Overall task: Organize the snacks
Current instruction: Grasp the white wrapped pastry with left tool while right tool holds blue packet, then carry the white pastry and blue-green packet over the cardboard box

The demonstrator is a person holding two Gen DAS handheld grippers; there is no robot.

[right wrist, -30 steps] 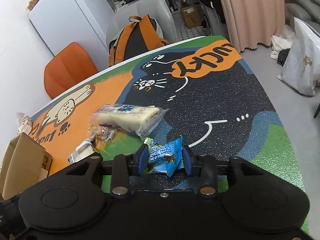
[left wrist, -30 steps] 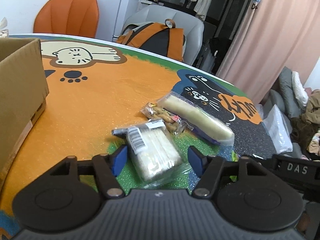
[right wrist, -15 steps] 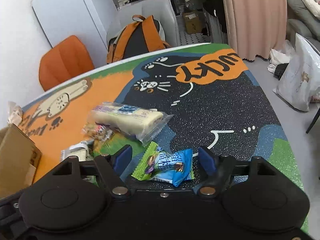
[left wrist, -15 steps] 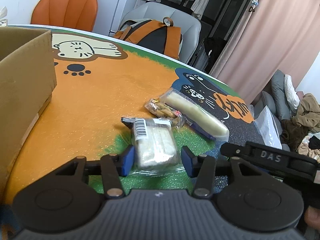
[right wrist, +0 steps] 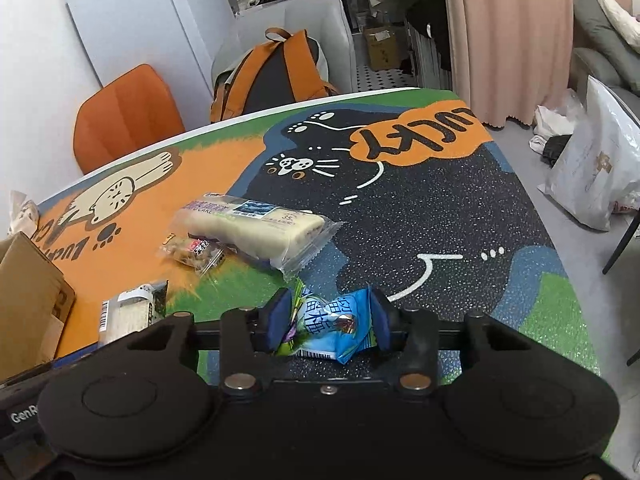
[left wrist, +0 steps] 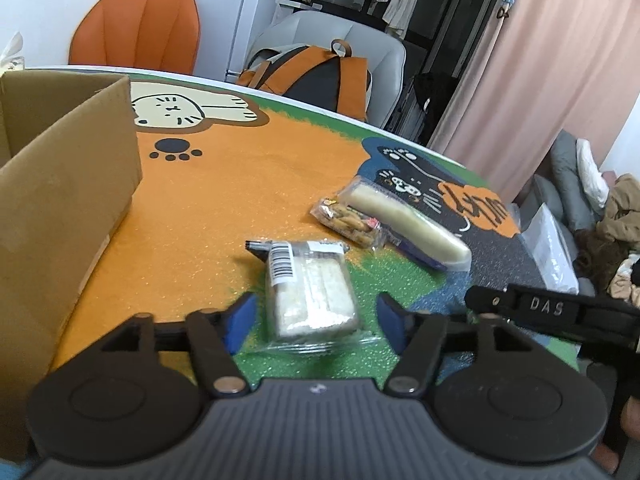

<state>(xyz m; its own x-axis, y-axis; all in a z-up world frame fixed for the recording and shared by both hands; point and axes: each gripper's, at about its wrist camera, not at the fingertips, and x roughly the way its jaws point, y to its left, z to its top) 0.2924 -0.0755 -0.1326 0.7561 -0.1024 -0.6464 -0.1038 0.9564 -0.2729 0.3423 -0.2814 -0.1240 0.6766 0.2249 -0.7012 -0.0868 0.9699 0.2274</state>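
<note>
A cat-print table mat (right wrist: 420,216) in orange, green and black covers the surface. The right gripper (right wrist: 327,320), whose jaws have just been closing, pinches a blue candy packet (right wrist: 332,322) between its pads. At ten o'clock from it lies a long cake roll (right wrist: 252,228). The left gripper (left wrist: 314,316), jaws just widened, straddles a clear-wrapped sandwich (left wrist: 308,292) without touching. A cardboard box (left wrist: 60,200) stands at nine o'clock.

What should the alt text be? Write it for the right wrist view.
The right gripper, whose jaws have just been closing, pinches a blue snack packet above a cat-print table mat. Beyond lie a long wrapped cake roll, a small cracker packet and a wrapped sandwich.
</note>
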